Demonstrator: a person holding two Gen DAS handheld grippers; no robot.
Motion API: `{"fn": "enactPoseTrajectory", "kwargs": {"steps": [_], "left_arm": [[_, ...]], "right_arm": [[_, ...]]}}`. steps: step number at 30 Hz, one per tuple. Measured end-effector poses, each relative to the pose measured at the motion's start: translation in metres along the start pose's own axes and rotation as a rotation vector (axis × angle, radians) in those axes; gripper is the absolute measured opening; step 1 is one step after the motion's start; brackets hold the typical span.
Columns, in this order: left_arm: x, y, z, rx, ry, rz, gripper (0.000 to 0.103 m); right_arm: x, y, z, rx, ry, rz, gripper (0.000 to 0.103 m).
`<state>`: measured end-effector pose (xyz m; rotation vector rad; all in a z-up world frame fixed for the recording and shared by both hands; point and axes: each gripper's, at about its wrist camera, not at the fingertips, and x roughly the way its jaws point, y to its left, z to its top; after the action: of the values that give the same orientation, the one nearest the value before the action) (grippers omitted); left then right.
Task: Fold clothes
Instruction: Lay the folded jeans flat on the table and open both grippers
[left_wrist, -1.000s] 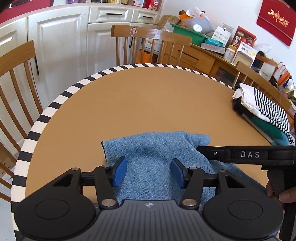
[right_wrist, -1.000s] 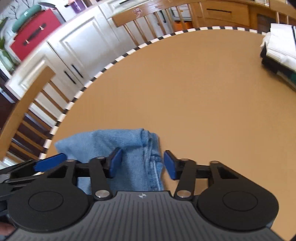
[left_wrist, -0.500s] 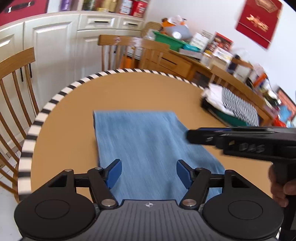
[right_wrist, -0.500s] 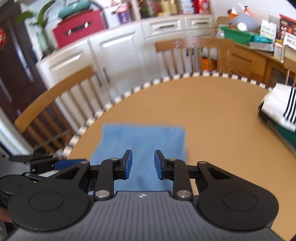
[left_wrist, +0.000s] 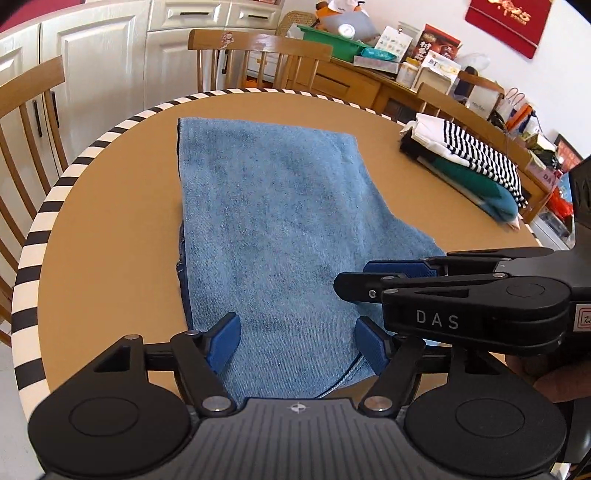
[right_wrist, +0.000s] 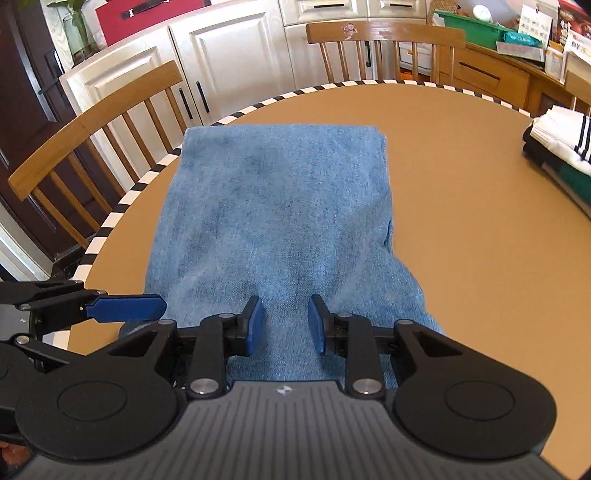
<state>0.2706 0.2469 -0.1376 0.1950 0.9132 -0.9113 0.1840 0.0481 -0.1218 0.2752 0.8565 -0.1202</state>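
Observation:
A blue denim garment (left_wrist: 273, 206) lies flat as a folded oblong on the round tan table (left_wrist: 110, 221), running from the near edge toward the far side. My left gripper (left_wrist: 297, 339) hovers over its near end; the jaws are opening and pinch nothing. My right gripper (right_wrist: 286, 325) is over the same end of the denim (right_wrist: 280, 206), its pads a narrow gap apart with only flat cloth showing beneath. From the left wrist view the right gripper (left_wrist: 354, 277) reaches in from the right. A blue pad (right_wrist: 125, 308) of the left gripper shows at the left.
Folded clothes (left_wrist: 469, 162) with a striped top are stacked at the table's right edge (right_wrist: 561, 147). Wooden chairs (left_wrist: 258, 40) (right_wrist: 92, 122) ring the striped table rim. A cluttered sideboard (left_wrist: 369, 55) stands behind. A person's hand (left_wrist: 554, 384) holds the right gripper.
The denim, bunched by the jaws a second ago, now lies spread flat and farther out. Both grippers drew back to its near end. The right jaws narrowed; the left widened.

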Motion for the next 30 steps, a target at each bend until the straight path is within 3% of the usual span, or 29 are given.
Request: {"fn": "enactPoseTrajectory", "kwargs": {"steps": [12,22,27,30], "left_arm": [[0.007,0.003,0.002,0.01,0.005,-0.009,0.072],[0.008,0.004,0.002,0.009,0.006,-0.016,0.072],[0.007,0.011,0.0,0.019,-0.007,-0.06,0.073],[0.005,0.016,0.001,0.072,0.0,-0.125,0.079]], "right_arm": [[0.002,-0.005,-0.007,0.006,-0.017,0.027,0.03],[0.002,-0.009,-0.009,0.024,-0.02,0.069,0.038],[0.004,0.0,-0.005,0.017,-0.002,0.03,0.04],[0.002,0.007,-0.004,0.035,-0.006,-0.012,0.041]]}}
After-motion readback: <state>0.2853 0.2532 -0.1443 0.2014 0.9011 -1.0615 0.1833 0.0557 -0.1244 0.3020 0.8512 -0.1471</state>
